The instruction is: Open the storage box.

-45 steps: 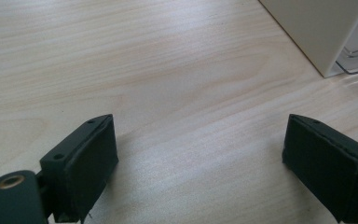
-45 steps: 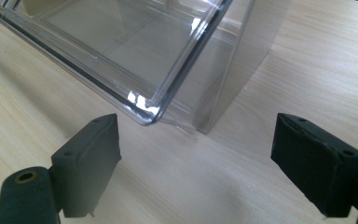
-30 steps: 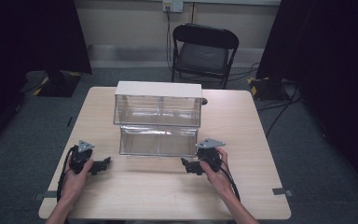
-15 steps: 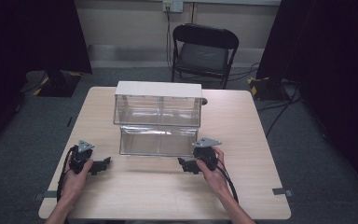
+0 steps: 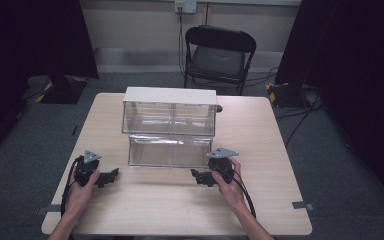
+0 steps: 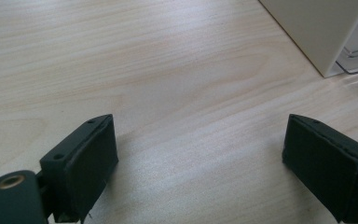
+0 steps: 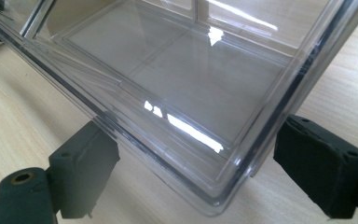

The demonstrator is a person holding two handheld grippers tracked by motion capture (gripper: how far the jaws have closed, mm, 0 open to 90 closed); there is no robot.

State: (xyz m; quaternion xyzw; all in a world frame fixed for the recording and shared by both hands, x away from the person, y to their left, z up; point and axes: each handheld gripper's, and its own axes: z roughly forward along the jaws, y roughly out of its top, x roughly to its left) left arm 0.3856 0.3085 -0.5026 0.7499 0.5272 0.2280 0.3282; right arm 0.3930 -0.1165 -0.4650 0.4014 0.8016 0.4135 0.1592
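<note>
**Right gripper at the drawer's corner**

Nearest, the left gripper (image 5: 111, 176) rests on the tabletop (image 5: 260, 150), jaws wide and holding nothing. The right gripper (image 5: 196, 176), also wide, straddles the front right corner of the clear drawer (image 7: 177, 70), pulled out from the white-topped cabinet (image 5: 169, 96) mid-table. The drawer looks light, stiff and slick, likely brittle plastic; its upright front wall seems the best hold, pinched gently.

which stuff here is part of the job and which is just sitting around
Part of the job:
- clear drawer, pulled out of the white cabinet
- right gripper, jaws open around the drawer's corner
- left gripper, open over bare table

Just sitting around:
- folding chair
- floor cables
</note>
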